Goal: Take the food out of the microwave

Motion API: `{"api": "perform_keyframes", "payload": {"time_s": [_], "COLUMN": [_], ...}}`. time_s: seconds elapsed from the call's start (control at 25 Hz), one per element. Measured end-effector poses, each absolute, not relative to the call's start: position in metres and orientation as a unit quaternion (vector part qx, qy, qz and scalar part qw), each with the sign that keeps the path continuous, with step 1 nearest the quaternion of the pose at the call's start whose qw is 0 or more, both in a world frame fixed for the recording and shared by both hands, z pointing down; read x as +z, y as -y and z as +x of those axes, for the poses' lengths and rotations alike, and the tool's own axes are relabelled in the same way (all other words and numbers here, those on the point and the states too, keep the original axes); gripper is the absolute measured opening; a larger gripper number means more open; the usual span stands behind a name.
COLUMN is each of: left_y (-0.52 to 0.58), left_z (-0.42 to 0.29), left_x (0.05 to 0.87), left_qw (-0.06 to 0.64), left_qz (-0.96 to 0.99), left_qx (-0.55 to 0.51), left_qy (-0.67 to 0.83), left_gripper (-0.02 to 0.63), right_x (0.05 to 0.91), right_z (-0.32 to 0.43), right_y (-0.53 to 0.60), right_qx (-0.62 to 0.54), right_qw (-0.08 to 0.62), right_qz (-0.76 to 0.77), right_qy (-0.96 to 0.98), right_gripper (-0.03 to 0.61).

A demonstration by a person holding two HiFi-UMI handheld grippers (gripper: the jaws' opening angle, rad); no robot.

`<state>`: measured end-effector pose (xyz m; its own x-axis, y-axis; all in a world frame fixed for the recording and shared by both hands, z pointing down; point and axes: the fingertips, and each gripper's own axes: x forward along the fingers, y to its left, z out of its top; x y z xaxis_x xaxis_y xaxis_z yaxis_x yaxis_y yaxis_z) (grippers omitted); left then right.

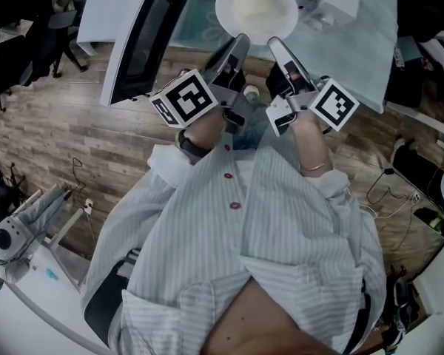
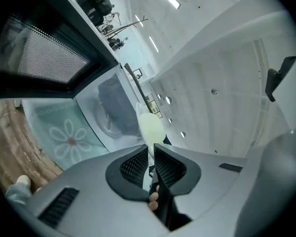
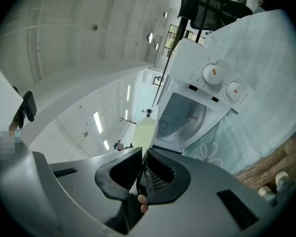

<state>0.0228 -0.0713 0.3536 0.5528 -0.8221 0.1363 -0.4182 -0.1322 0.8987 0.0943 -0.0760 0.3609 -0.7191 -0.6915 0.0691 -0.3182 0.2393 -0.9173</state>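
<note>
Round white plate of pale food (image 1: 257, 6) hanging just outside the open white microwave (image 3: 207, 98), above the cloth-covered worktop (image 2: 64, 137). Pinched by thin opposite rims between the jaws of left gripper (image 1: 239, 43) and right gripper (image 1: 275, 45). Risk of slipping or tipping from uneven motion of the 2 hands, spilling food.

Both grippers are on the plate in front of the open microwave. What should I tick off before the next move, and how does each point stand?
1. Left gripper shut on the plate rim: ok.
2. Right gripper shut on the opposite side of the rim: ok.
3. Plate outside the microwave cavity: ok, it hangs in front of the opening.
4. Microwave door swung wide, away from the plate: ok.
5. Food sitting mid-plate, away from the rim: ok.
6. Plate held level: cannot tell.
</note>
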Motion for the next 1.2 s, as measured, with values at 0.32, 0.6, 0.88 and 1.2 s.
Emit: {"api": "perform_keyframes", "payload": {"time_s": [0.32,0.6,0.88,1.2], "left_y": [0.070,0.072,0.076,0.078], "left_z": [0.022,0.024,0.032,0.033], "left_x": [0.346,0.342,0.340,0.340], "left_qw": [0.495,0.491,0.488,0.488], "left_qz": [0.736,0.742,0.745,0.745], "left_qx": [-0.200,-0.200,-0.200,-0.203], "left_qy": [0.416,0.410,0.409,0.407], "left_gripper": [0.044,0.044,0.044,0.044], "right_x": [0.352,0.348,0.347,0.348], "right_z": [0.092,0.094,0.102,0.104], "right_y": [0.073,0.074,0.078,0.080], "right_qx": [-0.518,-0.514,-0.515,-0.516], "right_qw": [0.199,0.208,0.210,0.210], "right_qz": [-0.328,-0.330,-0.329,-0.328], "right_qy": [-0.764,-0.764,-0.763,-0.763], "right_gripper": [0.057,0.055,0.055,0.054]}}
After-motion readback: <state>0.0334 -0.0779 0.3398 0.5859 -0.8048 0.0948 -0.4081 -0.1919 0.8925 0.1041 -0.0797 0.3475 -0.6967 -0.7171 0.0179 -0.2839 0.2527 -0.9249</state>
